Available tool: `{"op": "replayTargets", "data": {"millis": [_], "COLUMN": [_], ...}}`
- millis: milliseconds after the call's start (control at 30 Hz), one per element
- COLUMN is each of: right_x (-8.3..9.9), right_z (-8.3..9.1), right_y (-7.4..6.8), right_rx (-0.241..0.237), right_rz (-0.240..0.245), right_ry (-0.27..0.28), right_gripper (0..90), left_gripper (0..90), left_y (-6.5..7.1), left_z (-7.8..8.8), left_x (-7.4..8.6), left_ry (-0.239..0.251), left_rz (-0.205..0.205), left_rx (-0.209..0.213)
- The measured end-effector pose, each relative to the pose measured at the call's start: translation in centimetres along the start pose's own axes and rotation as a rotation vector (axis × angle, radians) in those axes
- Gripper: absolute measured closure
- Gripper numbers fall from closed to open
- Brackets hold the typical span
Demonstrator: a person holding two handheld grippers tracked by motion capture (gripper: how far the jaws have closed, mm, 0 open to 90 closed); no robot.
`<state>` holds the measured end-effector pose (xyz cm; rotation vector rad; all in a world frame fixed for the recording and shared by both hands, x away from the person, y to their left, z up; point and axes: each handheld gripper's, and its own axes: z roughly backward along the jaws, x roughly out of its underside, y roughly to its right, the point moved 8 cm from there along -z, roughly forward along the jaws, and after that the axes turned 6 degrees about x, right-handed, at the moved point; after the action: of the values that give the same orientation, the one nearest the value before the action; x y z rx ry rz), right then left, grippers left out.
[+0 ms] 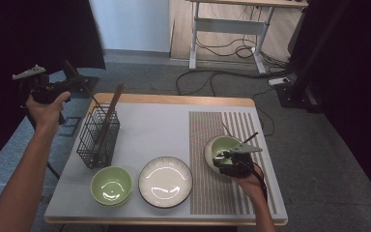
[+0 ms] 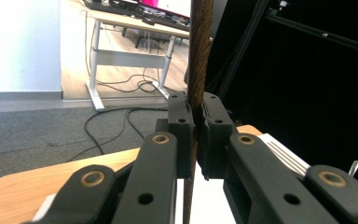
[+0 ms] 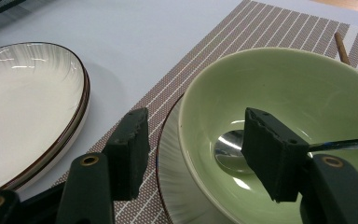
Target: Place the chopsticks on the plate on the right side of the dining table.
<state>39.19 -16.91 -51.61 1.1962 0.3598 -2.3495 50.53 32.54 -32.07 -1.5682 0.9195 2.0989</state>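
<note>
Your left claw (image 2: 196, 123) is clamped on a brown wooden chopstick (image 2: 196, 56), pads pinching it about mid-length, so the stick runs upright between them. In the high view that claw (image 1: 60, 87) is lifted off the counter's (image 1: 145, 135) ten o'clock corner, above and to the nine o'clock side of the wire basket (image 1: 98, 137), where more sticks stand. The chopstick is light, stiff and smooth; I judge it apt to pivot in a single pinch, so hold it near the middle, as you do now.

Your right claw (image 3: 191, 154) stands fairly wide, astride the near rim of the green bowl (image 3: 284, 88): one pad outside, one inside, neither clearly pressing. That bowl sits on a plate on the striped mat (image 3: 205, 56) at four o'clock on the counter, a spoon (image 3: 230, 149) lying inside. It looks glazed, slippery and breakable; the rim is the place to grip.
</note>
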Motion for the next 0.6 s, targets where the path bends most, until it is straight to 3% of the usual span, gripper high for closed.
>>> {"op": "replayTargets", "data": {"millis": [300, 467, 600], "right_x": [0.0, 0.0, 0.0], "right_z": [0.0, 0.0, 0.0], "right_y": [-0.1, -0.1, -0.1], "right_rx": [-0.002, -0.004, -0.003], "right_rz": [0.005, 0.006, 0.005], "right_ry": [-0.002, -0.004, -0.003], "right_gripper": [41.3, 41.3, 41.2], "left_gripper": [84.6, 84.7, 84.6], "left_y": [0.7, 0.8, 1.1], "left_z": [0.3, 0.5, 0.5], "left_x": [-1.0, -1.2, -1.3], "left_ry": [0.001, 0.011, 0.025], "left_rz": [-0.027, -0.025, -0.008], "left_rx": [0.004, 0.000, 0.022]}}
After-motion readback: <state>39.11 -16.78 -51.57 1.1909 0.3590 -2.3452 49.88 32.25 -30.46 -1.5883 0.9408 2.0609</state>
